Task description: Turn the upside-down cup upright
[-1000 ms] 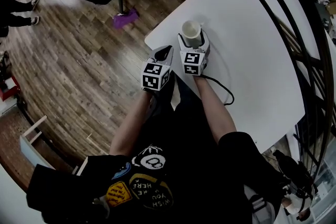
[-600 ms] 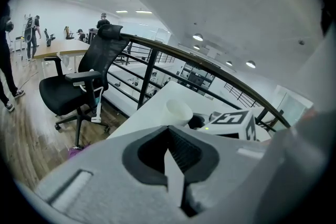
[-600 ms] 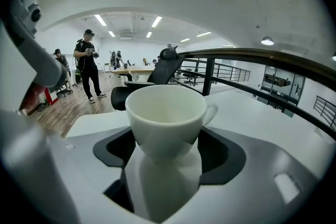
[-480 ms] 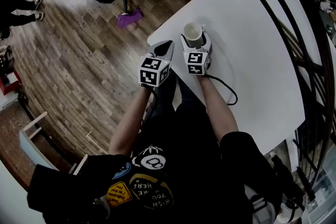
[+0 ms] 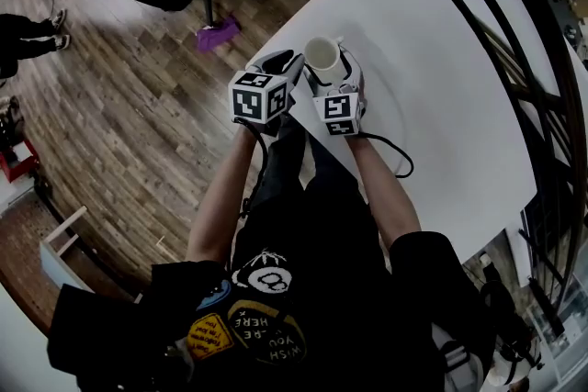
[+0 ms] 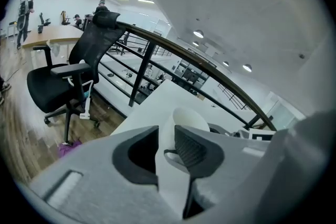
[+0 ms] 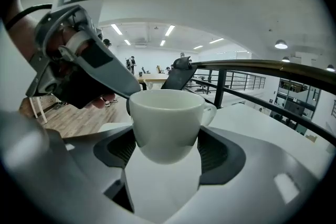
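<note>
two grippers hang over the white table (image 5: pixel 441 87): the right gripper (image 7: pixel 165 157) clamps the cup (image 7: pixel 165 115) upright, while the left gripper (image 6: pixel 166 140), jaws just opening, stands slightly apart and empty.

A round patch (image 5: pixel 266 337) on the person's black shirt (image 5: pixel 317 243) is showing the words "WISH YOU WERE HERE", upside down in the head view. Just above it, a billiard-ball print (image 5: pixel 264 277) is carrying the number 8. A yellow patch (image 5: pixel 207 337) beside them is bearing lettering too small to read.
</note>
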Demonstrator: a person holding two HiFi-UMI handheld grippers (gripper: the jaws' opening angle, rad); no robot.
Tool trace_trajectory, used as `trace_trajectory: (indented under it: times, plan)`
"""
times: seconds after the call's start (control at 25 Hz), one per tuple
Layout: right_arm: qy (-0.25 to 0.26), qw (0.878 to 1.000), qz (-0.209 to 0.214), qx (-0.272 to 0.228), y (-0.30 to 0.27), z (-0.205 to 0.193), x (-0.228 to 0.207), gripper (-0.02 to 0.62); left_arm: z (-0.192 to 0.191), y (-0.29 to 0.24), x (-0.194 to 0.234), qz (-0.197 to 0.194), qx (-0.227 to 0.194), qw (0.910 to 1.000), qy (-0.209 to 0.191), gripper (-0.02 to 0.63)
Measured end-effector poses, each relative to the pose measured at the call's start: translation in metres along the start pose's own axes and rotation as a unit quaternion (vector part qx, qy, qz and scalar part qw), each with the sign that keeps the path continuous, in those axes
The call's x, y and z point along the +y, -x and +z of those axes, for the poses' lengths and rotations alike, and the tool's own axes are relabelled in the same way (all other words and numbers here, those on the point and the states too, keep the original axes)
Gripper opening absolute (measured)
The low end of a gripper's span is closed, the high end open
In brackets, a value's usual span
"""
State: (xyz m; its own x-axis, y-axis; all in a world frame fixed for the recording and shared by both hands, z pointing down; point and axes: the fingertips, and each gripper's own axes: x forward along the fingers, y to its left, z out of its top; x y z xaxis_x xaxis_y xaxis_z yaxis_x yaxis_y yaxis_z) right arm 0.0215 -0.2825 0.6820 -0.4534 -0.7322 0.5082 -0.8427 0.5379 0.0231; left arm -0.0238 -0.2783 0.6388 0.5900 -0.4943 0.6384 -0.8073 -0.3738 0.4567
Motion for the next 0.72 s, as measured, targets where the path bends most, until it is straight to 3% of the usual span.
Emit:
trace_trajectory:
  times: [0.2,0.28,0.44,0.72]
  plan:
    - [-0.004,1.0,0.0,-0.011,0.03,0.002,-0.007,0.371,0.02,0.005,-0.031,-0.045,0.0,0.9983,-0.037,0.201]
    - [0.013,1.0,0.004,-0.011,0.04,0.003,-0.004,0.371,0.024,0.006,-0.048,-0.064,0.005,0.997,-0.044,0.213]
    - [0.043,0.999,0.008,-0.017,0.054,0.016,0.003,0.371,0.012,-0.007,-0.062,-0.06,0.053,0.9941,-0.074,0.212]
    - [0.093,0.996,0.001,-0.006,0.061,0.018,0.009,0.371,-0.002,-0.015,-0.053,-0.013,0.107,0.9921,-0.064,0.057]
